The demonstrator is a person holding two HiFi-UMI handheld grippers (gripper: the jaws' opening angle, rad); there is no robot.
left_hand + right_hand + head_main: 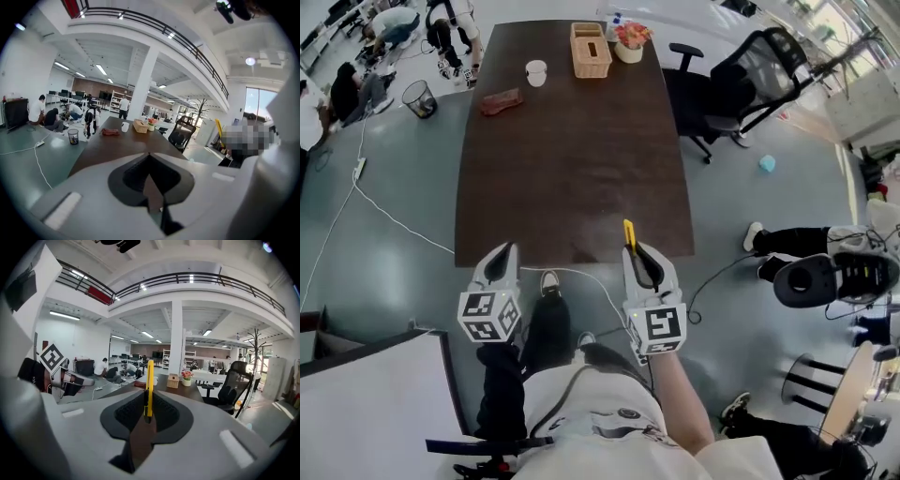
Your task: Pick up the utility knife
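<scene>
The yellow utility knife stands up out of my right gripper, which is shut on it just off the near edge of the dark brown table. In the right gripper view the utility knife rises thin and upright from between the closed jaws, well above the table. My left gripper hangs level with it on the left, shut with nothing in it; in the left gripper view its jaws meet in front of the camera.
At the table's far end sit a wicker box, a flower pot, a white cup and a reddish cloth. A black office chair stands to the right. White cables run across the floor; people sit far left.
</scene>
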